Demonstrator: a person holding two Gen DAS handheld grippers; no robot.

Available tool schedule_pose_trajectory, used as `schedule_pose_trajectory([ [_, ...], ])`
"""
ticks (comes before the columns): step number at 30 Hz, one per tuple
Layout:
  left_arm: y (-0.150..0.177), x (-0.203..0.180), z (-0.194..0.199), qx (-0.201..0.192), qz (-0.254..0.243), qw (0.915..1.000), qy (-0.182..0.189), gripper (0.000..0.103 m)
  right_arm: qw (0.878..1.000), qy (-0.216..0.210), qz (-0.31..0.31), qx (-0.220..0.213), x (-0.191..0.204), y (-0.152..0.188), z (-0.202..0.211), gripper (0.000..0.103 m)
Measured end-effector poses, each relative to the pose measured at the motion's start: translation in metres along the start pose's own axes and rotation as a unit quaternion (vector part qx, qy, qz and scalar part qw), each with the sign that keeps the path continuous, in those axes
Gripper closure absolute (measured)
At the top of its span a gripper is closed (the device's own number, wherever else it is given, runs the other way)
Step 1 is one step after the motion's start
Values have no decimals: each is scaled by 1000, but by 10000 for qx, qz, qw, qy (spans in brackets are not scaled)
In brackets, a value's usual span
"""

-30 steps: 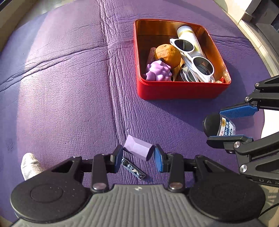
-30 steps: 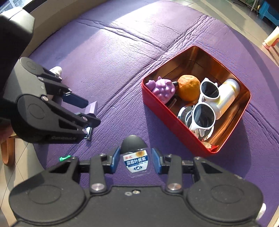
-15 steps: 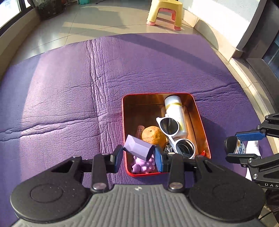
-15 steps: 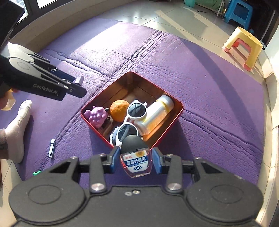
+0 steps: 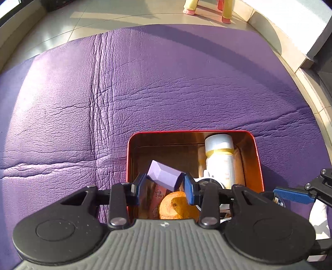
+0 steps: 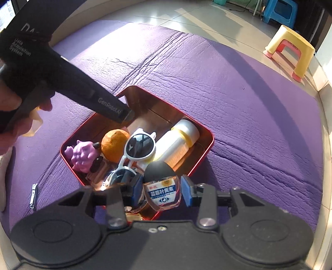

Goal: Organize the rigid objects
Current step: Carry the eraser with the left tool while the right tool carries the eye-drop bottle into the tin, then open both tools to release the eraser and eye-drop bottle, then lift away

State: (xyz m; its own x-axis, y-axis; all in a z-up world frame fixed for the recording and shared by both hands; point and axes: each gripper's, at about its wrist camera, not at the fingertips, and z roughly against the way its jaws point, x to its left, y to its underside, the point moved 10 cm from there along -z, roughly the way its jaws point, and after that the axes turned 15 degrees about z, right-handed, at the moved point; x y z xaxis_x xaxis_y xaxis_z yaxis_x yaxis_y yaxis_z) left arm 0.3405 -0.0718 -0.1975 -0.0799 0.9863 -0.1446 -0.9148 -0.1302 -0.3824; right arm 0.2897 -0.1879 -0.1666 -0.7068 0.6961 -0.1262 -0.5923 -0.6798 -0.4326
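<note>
My left gripper (image 5: 164,185) is shut on a small lilac block (image 5: 164,177) and holds it above the near left part of the red tin (image 5: 192,131). My right gripper (image 6: 161,190) is shut on a small bottle with a black cap and blue label (image 6: 160,182), over the tin's near corner (image 6: 209,145). Inside the tin lie an orange (image 6: 114,144), white sunglasses (image 6: 141,146), a white bottle (image 6: 178,139) and a purple toy (image 6: 82,154). The left gripper's body (image 6: 62,83) reaches over the tin in the right wrist view.
The tin sits on a purple leather mat (image 5: 145,83). A nail clipper (image 6: 33,195) lies on the mat left of the tin. A yellow stool (image 6: 290,49) and a blue stool (image 6: 278,10) stand on the tiled floor beyond the mat.
Both grippers lifted their objects off the mat and moved forward to the tin. The lilac block and the small bottle now hang over it. The nail clipper stayed on the mat.
</note>
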Motion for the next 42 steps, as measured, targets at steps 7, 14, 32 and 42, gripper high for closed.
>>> schedule_pose_trajectory([
  [7,4,0,-33,191,4,9995,-234,66,9999,-107,112,69,7,4,-17,64],
  [14,15,-3,-41,332,-88,9988,-335,65,9998,-194,45,-18,14,5,-18,64],
  [32,27,5,24,-73,-213,9997,-107,50,9968,-375,-668,-240,10,2,9,55],
  [42,46,23,97,-476,-185,9987,48,50,9966,-431,-592,-374,43,-3,47,40],
])
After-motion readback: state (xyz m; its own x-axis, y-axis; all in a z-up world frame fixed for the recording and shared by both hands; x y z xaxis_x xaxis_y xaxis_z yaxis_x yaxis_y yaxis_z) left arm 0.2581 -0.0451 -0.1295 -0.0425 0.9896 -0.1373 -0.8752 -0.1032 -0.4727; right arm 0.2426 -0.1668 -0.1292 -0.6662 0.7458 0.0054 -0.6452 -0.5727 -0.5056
